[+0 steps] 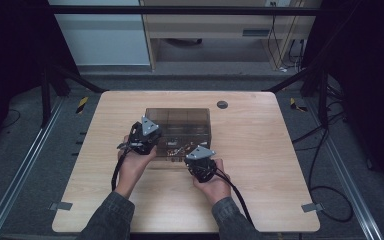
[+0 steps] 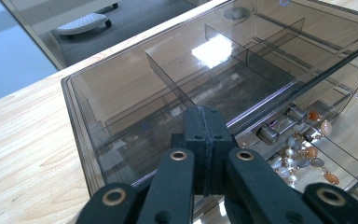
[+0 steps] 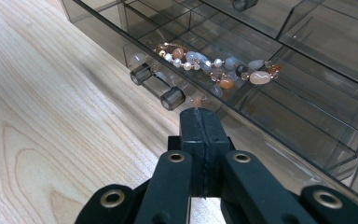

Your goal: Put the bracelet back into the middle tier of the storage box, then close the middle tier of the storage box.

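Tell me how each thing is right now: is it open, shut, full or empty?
Drawer: pulled out of the box, open.
Smoky plastic box: upright on the table, its top compartments look empty.
Bead bracelet: lying loose in a drawer compartment.
Left gripper: shut, holding nothing.
Right gripper: shut, holding nothing, by the drawer handle.

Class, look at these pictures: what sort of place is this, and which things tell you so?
Probably a lab recording station: a bare wooden table inside a dark metal frame, with cables trailing over grey carpet beside it.
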### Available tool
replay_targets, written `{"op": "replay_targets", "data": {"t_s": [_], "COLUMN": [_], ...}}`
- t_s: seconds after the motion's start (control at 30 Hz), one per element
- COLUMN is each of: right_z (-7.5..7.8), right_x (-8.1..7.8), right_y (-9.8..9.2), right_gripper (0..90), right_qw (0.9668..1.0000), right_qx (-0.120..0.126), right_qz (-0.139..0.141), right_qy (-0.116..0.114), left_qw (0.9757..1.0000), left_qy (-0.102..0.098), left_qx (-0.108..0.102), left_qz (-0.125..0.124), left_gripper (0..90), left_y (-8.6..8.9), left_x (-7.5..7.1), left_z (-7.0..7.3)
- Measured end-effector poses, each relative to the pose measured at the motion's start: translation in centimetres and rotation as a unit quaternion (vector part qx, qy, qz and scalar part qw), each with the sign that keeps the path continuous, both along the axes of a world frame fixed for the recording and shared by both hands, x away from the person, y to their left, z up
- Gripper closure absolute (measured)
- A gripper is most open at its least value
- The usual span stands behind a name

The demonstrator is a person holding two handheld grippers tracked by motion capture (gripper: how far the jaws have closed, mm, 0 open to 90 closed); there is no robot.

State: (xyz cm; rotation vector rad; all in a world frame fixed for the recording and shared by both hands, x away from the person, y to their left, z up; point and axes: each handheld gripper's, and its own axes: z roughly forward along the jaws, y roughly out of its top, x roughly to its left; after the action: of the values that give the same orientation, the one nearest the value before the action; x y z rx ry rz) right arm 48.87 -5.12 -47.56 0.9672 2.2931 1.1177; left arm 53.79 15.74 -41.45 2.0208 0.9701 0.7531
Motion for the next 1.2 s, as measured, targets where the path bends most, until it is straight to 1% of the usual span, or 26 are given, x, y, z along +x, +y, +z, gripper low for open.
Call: {"op": "replay_targets", "data": {"t_s": [0.37, 0.53, 1.2], "right_z": [0.1, 0.2, 0.4], "right_x": [0.6, 0.9, 1.9], "right_y": [-0.1, -0.1, 0.5], "right_gripper": [90.0, 90.0, 90.0], "right_qw": [1.0000, 0.9999, 0.9999], "right_qx": [-0.001, 0.004, -0.005], "right_qz": [-0.006, -0.010, -0.011], "right_qy": [0.003, 0.004, 0.003], "left_qw": [1.0000, 1.0000, 1.0000], "left_qy": [0.000, -0.001, -0.001], "left_qx": [0.002, 0.001, 0.001], "left_qz": [0.000, 0.000, 0.000], "left_gripper": [89.6, 89.6, 89.6], "left_y": [0.0, 0.0, 0.0], "left_x": [0.0, 0.0, 0.0], "left_z": [0.0, 0.0, 0.0]}}
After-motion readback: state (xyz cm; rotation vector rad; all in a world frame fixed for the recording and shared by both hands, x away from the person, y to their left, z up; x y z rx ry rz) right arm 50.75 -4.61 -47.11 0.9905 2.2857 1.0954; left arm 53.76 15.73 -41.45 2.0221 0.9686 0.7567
